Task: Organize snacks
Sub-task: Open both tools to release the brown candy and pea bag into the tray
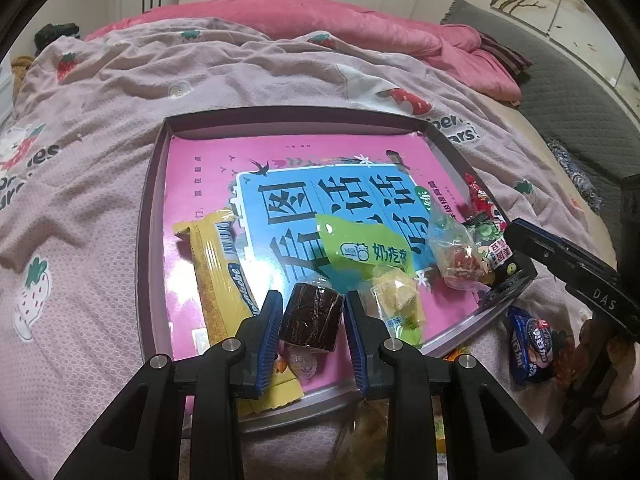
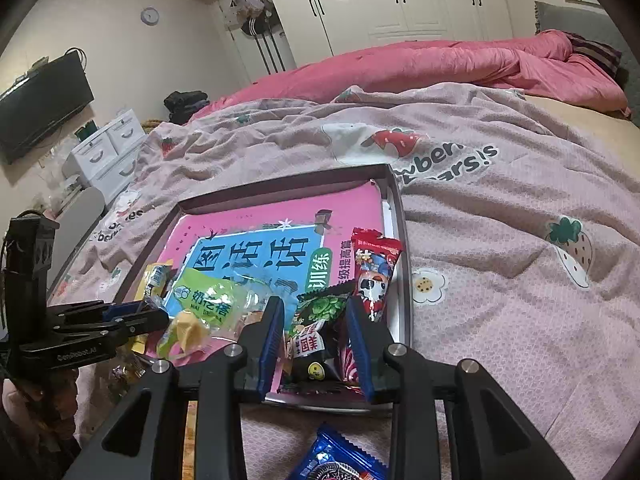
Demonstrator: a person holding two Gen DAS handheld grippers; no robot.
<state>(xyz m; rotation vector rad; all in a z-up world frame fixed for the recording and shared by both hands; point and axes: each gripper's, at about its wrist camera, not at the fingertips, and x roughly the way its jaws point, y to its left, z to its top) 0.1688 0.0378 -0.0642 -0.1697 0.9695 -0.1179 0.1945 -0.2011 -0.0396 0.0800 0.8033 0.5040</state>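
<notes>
A shallow box tray (image 1: 152, 184) with a pink book inside lies on the bed. My left gripper (image 1: 312, 320) is shut on a dark brown wrapped cake (image 1: 312, 316), held low over the tray's near edge. A yellow wafer bar (image 1: 218, 276), a green milk-snack bag (image 1: 368, 250) and a clear candy bag (image 1: 456, 256) lie in the tray. My right gripper (image 2: 316, 340) is open over the tray's near right corner, its jaws either side of a black-green snack packet (image 2: 316, 320). A red packet (image 2: 374, 268) lies beside it.
A blue Oreo packet (image 2: 340, 460) lies on the pink strawberry blanket (image 2: 500, 240) just outside the tray; it also shows in the left wrist view (image 1: 532, 344). More wrappers lie under the left gripper. A pink duvet (image 2: 440, 64) is bunched at the far side.
</notes>
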